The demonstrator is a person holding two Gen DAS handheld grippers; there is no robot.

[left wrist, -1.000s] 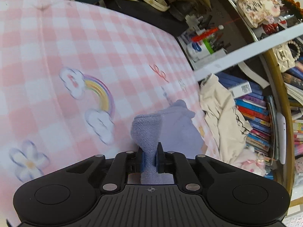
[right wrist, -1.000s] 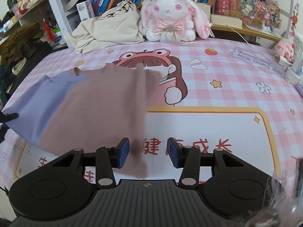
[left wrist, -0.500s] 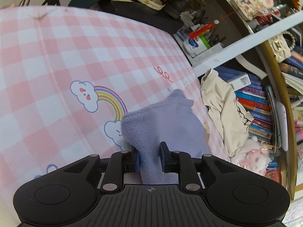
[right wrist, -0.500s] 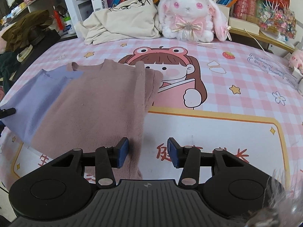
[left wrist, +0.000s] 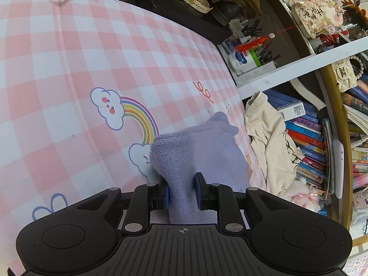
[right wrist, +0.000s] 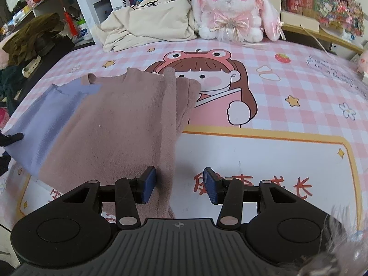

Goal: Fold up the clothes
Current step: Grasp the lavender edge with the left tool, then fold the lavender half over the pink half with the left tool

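Left gripper (left wrist: 182, 192) jaws wider on sweater (right wrist: 110, 135) since earlier; right gripper (right wrist: 179, 185) agape

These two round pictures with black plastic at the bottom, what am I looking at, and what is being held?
No robot here: a person holds a hand tool with two fingers in each hand, and each tool carries a wide-angle camera looking forward along them. The black shape at the bottom is the tool itself. In the left tool's picture, the left gripper is shut on the lilac part of a sweater. In the right tool's picture, the right gripper is open, over the sweater's dusty pink edge. The sweater lies on a pink checked cartoon mat. Behind are a cream garment, a plush rabbit and bookshelves.
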